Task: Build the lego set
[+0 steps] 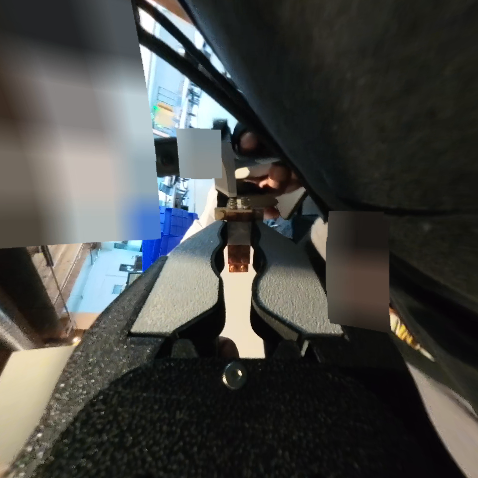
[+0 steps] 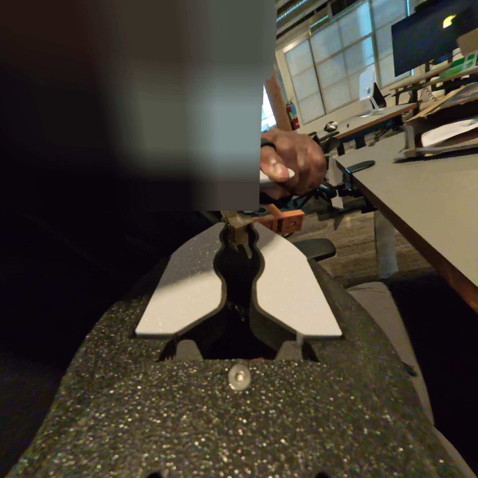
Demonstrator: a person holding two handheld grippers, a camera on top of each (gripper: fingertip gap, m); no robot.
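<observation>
Left gripper (image 1: 238, 227) closed narrow on a small lego assembly (image 1: 238, 243), held aloft well above the table: one grey piece pinched between the fingertips, one orange-brown brick (image 1: 238, 261) with two studs showing hanging toward the camera, one tan plate (image 1: 238, 214) lying across the tips at the far side. Two studs or springs standing on that plate, too blurred to tell which. A pale finger (image 1: 229, 165) of the other gripper reaching down onto them.

Right gripper (image 2: 239, 232) likewise closed narrow on lego (image 2: 236, 234), pinched at the very tips; pieces there dark, small, hard to count. Just beyond the tips, one orange part (image 2: 285, 219) jutting right, seemingly part of the left tool.

Seen only from the right wrist: one hand (image 2: 294, 160) gripping the opposite tool, one grey table (image 2: 424, 191) at right, one dark monitor (image 2: 429, 44), a wall of frosted windows (image 2: 333, 72), one red extinguisher (image 2: 292, 113).

Seen only from the left wrist: stacked blue bins (image 1: 165, 232), dark fabric (image 1: 362, 103) filling the upper right, one thumb (image 1: 229, 348) behind the jaws' base.
</observation>
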